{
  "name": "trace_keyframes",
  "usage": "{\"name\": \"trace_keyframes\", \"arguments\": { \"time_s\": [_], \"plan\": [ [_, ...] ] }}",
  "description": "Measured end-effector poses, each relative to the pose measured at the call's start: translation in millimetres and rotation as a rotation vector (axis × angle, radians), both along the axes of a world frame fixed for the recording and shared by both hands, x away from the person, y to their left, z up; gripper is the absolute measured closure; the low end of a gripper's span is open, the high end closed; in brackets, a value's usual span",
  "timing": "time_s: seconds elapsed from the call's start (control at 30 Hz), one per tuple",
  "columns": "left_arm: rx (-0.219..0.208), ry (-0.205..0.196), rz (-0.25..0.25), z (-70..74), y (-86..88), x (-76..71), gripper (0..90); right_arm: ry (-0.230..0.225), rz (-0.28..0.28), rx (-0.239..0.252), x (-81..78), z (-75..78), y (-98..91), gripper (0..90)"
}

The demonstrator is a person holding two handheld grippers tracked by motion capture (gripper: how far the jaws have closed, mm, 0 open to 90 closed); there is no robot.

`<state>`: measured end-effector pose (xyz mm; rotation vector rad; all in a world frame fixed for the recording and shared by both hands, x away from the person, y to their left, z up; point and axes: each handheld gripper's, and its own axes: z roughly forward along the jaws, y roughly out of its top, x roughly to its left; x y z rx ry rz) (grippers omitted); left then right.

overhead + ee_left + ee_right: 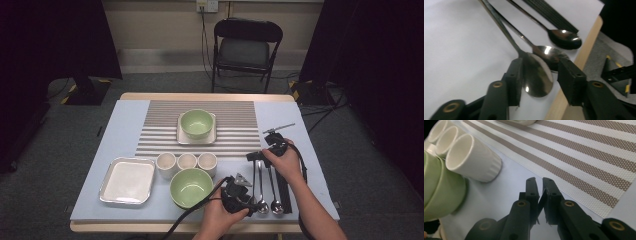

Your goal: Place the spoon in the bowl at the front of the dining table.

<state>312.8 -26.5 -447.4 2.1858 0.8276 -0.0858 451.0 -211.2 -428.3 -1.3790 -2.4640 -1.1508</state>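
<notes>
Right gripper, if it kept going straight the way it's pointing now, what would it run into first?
Probably the striped placemat, at its near edge. The right gripper points low over a short strip of pale table cover toward it; angled steeply, it would touch that cover first.

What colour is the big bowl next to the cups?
The round ceramic bowl is light green, clearest in the high view.

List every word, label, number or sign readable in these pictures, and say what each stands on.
No text can be read.
The bowls, cups, tray, spoons and striped mat bear no print.
The wall socket is too small to show any marking.
The yellow and black stripes on the floor bases are a pattern, with no words.
</notes>
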Motion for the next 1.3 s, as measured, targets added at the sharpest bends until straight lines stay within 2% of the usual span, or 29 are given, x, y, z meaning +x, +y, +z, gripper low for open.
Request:
{"name": "trace_keyframes", "arguments": {
  "time_s": [0.13, 0.23, 0.3, 0.4, 0.57, 0.7, 0.73, 0.87, 1.0, 1.17, 1.3],
  "plan": [
    [0.002, -0.002, -0.015, 4.4, 1.6, 1.4, 46.5, 0.016, -0.015, 0.059, 1.8, 2.3, 0.0, 86.9],
    [-0.018, -0.003, -0.015, 7.1, 3.2, 2.7, 42.0, 0.018, -0.026, 0.095, 3.1, 6.2, 0.6, 88.4],
    [-0.05, 0.009, -0.023, 8.5, 3.7, 3.1, 39.2, 0.018, -0.028, 0.12, 3.9, 8.6, 0.8, 89.3],
    [-0.06, 0.008, -0.027, 12.6, 4.7, 3.0, 34.3, 0.024, -0.038, 0.153, 5.4, 11.4, 0.4, 90.0],
    [-0.061, 0.002, -0.036, 18.7, 8.6, 4.7, 27.5, 0.021, -0.049, 0.161, 7.1, 17.0, 0.6, 90.0],
    [-0.082, -0.016, -0.022, 24.6, 11.7, 6.7, 22.4, 0.015, -0.065, 0.185, 8.8, 22.0, -1.6, 90.0],
    [-0.076, -0.022, -0.025, 26.4, 12.6, 7.1, 21.5, 0.013, -0.065, 0.188, 9.4, 23.8, -2.0, 90.0],
    [-0.079, -0.032, -0.02, 33.5, 15.8, 10.0, 20.0, 0.007, -0.069, 0.198, 10.7, 30.1, -2.1, 90.0],
    [-0.055, -0.057, -0.011, 40.7, 20.3, 14.5, 20.9, -0.005, -0.067, 0.198, 11.6, 37.9, -0.2, 90.0],
    [-0.054, -0.056, 0.016, 45.9, 24.6, 20.1, 21.1, -0.015, -0.069, 0.207, 13.8, 47.9, 2.5, 90.0],
    [-0.032, -0.061, 0.032, 48.6, 26.8, 25.6, 21.3, -0.022, -0.068, 0.209, 15.0, 53.8, 6.3, 90.0]
  ]
}}
